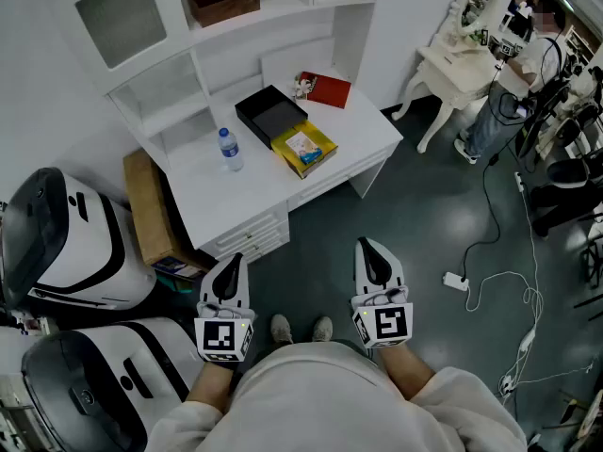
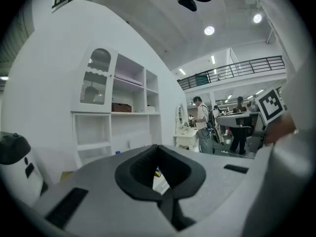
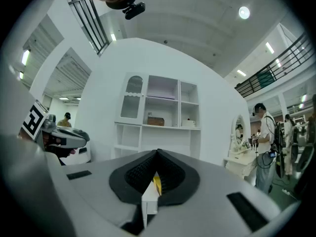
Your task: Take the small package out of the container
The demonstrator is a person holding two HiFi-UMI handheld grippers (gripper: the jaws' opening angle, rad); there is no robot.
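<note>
My left tongs and right tongs are both pressed together with nothing in them, well back from the white counter. The small package lies in the open yellow container on it. It looks light and thin and may bend, so I would pinch one edge softly.

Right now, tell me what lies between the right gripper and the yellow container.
In the head view, only grey floor and the front edge of the white desk lie between the right gripper and the yellow container; nothing else stands there.
</note>
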